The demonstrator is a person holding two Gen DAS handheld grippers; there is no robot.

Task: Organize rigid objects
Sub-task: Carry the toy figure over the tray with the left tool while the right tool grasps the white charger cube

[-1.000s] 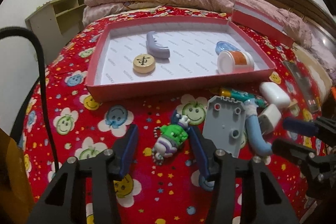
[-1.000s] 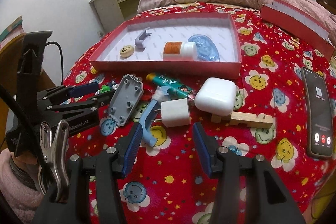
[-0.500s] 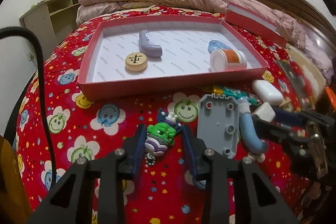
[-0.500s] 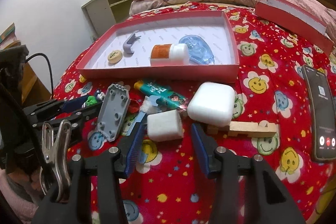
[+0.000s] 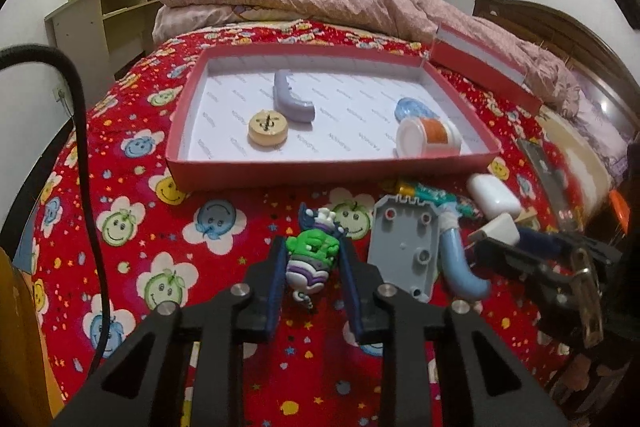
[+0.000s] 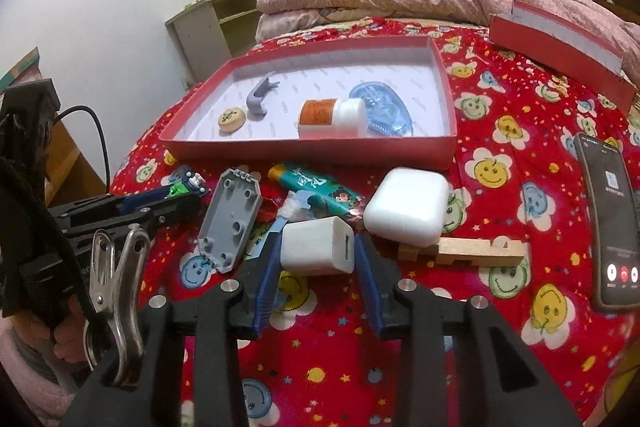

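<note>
The small, light, probably rubbery green figure (image 5: 313, 259), lying at 6 o'clock of the red box (image 5: 320, 169), is pinched by the just-closing left gripper (image 5: 313, 279), while the stiff, smooth white charger (image 6: 318, 247) is clasped flank-to-flank by the just-closing right gripper (image 6: 318, 267).

blue tube (image 5: 460, 263) top end tucked behind grey plate (image 5: 404, 247), phone (image 6: 612, 227) text too small to read, wood block (image 6: 464, 251) partly under white case (image 6: 408, 207)

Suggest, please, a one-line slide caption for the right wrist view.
Right gripper closing on a white charger cube, beside the earbud case and the red tray.
</note>
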